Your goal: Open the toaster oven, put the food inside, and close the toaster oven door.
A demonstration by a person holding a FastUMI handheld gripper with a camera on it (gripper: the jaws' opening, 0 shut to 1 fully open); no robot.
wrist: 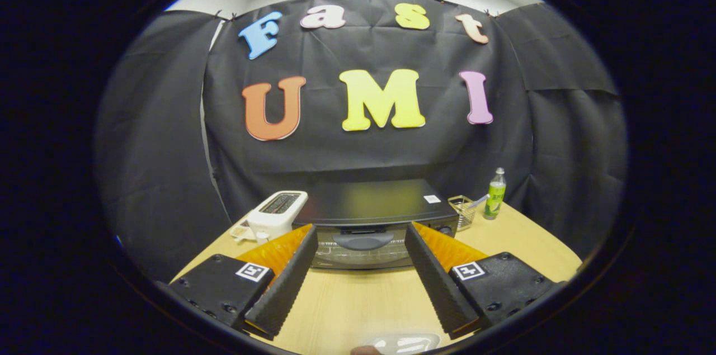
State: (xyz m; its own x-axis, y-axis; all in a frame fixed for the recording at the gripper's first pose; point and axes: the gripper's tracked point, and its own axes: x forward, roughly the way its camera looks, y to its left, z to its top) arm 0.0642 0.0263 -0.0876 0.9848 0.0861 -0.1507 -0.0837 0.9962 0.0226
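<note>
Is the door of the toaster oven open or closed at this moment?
Closed. The door stands upright, flush with the oven front, handle at its top. The claw is open and apart from it.

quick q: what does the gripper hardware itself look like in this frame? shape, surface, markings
The gripper has two long wedge-shaped fingers with ribbed inner faces. Each sits on a blocky base plate with visible screw holes, and each plate carries a square black-and-white fiducial tag. No cables in sight. The fingers stand wide apart, open.
</note>
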